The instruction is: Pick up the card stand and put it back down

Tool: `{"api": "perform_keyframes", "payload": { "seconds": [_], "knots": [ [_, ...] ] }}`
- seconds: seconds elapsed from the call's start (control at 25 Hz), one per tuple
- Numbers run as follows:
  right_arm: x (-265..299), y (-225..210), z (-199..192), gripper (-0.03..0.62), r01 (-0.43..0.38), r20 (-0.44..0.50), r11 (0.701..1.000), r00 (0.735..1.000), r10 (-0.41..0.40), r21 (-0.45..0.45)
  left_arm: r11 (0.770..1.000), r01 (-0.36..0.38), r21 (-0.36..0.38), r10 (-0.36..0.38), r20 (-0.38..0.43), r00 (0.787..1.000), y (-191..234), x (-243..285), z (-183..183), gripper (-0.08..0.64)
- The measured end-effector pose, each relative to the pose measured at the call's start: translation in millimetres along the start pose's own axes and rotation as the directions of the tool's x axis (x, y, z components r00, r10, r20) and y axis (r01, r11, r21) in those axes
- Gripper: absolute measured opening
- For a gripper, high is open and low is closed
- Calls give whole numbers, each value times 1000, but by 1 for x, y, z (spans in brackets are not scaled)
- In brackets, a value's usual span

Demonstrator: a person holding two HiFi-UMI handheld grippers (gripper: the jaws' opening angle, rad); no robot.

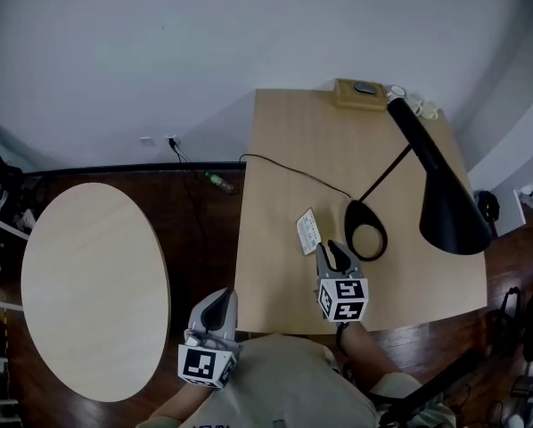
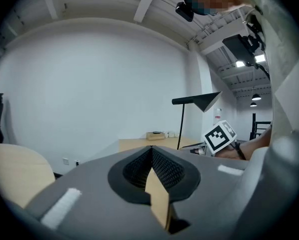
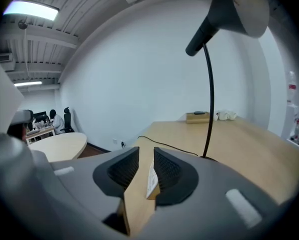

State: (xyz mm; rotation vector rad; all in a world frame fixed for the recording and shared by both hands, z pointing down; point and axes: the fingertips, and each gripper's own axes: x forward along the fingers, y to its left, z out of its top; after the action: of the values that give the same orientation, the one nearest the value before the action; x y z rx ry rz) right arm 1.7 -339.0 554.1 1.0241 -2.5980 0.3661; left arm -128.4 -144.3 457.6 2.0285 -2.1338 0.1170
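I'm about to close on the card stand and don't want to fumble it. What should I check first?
1. Right gripper jaws apart: ok.
2. Card stand lined up with the gap: ok. It shows between the jaws in the right gripper view.
3. Both pads pressing on the card stand: not ok. The left pad stands clear, so there is no grip yet.
4. Lamp base apart from the card stand: ok.
5. Left gripper out of the way: ok. It is shut, empty and off the table's near edge.

My grey right gripper (image 1: 331, 250) carries black-and-white squares; the card stand (image 1: 308, 231) is white, the lamp (image 1: 449, 208) black, the table (image 1: 284, 141) pale wood.
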Motion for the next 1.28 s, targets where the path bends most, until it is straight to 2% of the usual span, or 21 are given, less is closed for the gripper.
{"api": "perform_keyframes", "payload": {
  "seconds": [0.24,0.4,0.52,0.64,0.8,1.04,1.28],
  "knots": [
    [45,-26,-39,115,7,-129,1000,992,-4,19,995,-99,-17,99,-10,995,19,-7,-4,2],
    [64,-25,-59,121,-16,-187,998,982,28,64,999,-50,17,50,-14,999,18,0,4,2],
    [72,-23,-69,81,-2,-216,997,976,17,72,999,-36,15,36,-16,999,25,1,6,2],
    [73,-24,-70,31,27,-213,996,977,-8,87,999,-37,8,37,-10,999,34,1,7,2],
    [73,-23,-69,25,41,-208,992,978,-15,121,999,-41,-11,41,2,999,44,2,7,2],
    [60,-19,-55,15,62,-175,990,984,-39,126,999,-28,-28,28,12,1000,52,1,6,2],
    [34,-2,-22,14,47,-77,986,996,-35,157,999,-14,-42,15,18,1000,60,-1,7,2]
  ]
}}
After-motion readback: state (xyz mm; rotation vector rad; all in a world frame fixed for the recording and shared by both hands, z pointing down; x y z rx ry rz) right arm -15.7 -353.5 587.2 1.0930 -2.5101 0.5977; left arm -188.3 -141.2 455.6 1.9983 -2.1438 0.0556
